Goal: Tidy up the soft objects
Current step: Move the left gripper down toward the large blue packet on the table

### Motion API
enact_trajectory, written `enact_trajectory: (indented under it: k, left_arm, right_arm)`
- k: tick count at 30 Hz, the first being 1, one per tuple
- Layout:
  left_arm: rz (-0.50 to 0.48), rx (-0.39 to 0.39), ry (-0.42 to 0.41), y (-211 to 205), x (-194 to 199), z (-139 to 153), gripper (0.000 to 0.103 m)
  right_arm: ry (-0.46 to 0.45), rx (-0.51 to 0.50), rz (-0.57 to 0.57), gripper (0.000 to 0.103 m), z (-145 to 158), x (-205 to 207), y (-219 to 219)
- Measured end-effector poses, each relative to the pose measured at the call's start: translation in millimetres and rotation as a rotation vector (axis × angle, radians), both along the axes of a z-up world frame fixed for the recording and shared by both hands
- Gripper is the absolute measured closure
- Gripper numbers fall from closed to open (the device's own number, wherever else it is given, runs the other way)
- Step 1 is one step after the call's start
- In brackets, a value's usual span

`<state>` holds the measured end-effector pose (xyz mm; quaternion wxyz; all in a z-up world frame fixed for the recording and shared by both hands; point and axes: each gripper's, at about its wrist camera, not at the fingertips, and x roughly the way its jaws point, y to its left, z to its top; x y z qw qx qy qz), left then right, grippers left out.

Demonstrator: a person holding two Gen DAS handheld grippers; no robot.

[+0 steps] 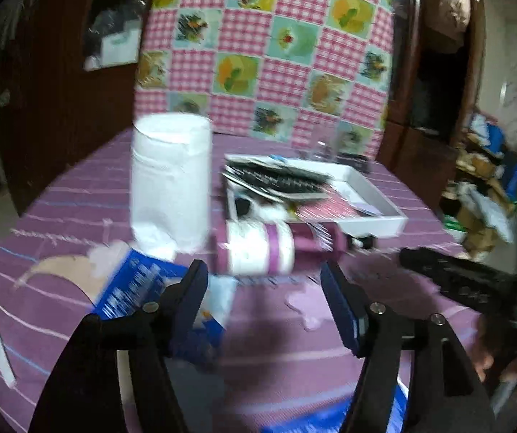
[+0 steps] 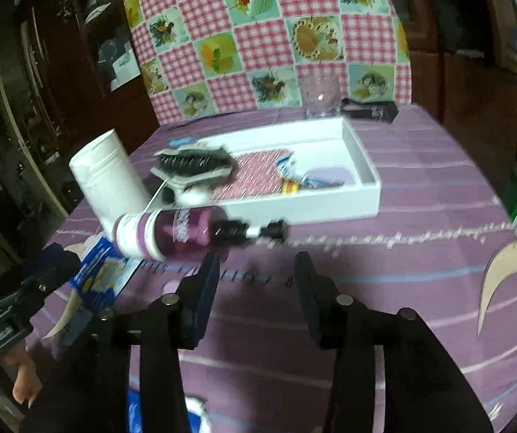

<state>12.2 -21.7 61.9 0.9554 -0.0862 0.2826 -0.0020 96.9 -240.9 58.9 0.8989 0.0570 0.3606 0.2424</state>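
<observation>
Left gripper [image 1: 264, 288]: released, jaws apart over bare cloth, nothing between them; it hangs near the front edge of the table [image 1: 78, 187], aimed at the bottle, probably lining up a grasp.
Right gripper [image 2: 256, 281]: also released and empty, jaws apart just short of the bottle's dark cap end.
Bottle [image 1: 258, 249]: purple and white, lying on its side just before the tray's front wall, likely waiting to be sorted.
Tray [image 2: 363, 180]: white, shallow, toward the table's far edge; holds a red-patterned flat piece, a crumpled blue-and-white wrapper [image 2: 294, 175] and something white and fluffy.
Brush [image 2: 193, 164]: dark bristles, propped over the tray's left wall, half in, half out.
Paper roll [image 1: 170, 180]: white, upright, left of the tray.
Blue packet [image 1: 132, 288]: at the front left, partly hidden behind the left gripper's finger.
Hard to make out: motion blur smears all labels; a clear glass and a dark box behind the tray stay vague.
</observation>
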Motion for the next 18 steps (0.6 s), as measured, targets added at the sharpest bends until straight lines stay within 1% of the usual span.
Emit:
enact_trajectory:
  k: [2,4,5,6,7,8,9,10,14,18]
  left_arm:
    - [-0.058,-0.022,0.023,-6.0,-5.5,-3.9,0.036]
    - [-0.129,-0.046,0.064,-14.9,-6.3,-10.9,0.036]
    - [-0.158,-0.045,0.097,-21.0,-4.1,-14.8,0.039]
    - [-0.155,-0.025,0.120,-25.8,-3.4,-18.8,0.040]
    - [-0.151,-0.011,0.128,-27.5,-2.9,-21.2,0.043]
    - [-0.154,0.000,0.137,-29.1,-1.9,-25.3,0.043]
    - [-0.164,-0.002,0.158,-29.5,1.4,-29.2,0.042]
    - [-0.167,-0.018,0.174,-27.9,3.9,-31.7,0.042]
    - [-0.174,-0.056,0.218,-22.8,10.5,-40.4,0.042]
    - [-0.158,-0.111,0.255,-14.6,21.1,-47.7,0.041]
  right_arm:
    - [0.069,0.021,0.049,0.057,-6.5,-5.0,8.2]
    - [0.117,0.016,0.081,0.057,-13.5,-10.5,22.1]
    - [0.134,-0.013,0.103,0.059,-18.2,-13.8,32.1]
    - [0.144,-0.068,0.098,0.063,-22.7,-14.9,40.0]
    - [0.157,-0.119,0.094,0.063,-29.3,-12.9,45.8]
    - [0.175,-0.124,0.104,0.063,-34.3,-11.2,47.3]
    - [0.174,-0.116,0.106,0.063,-37.0,-10.0,47.1]
    - [0.149,-0.141,0.093,0.061,-37.8,-12.0,47.8]
    - [0.103,-0.182,0.076,0.061,-39.0,-13.5,50.9]
    - [0.093,-0.206,0.050,0.060,-37.0,-4.8,53.5]
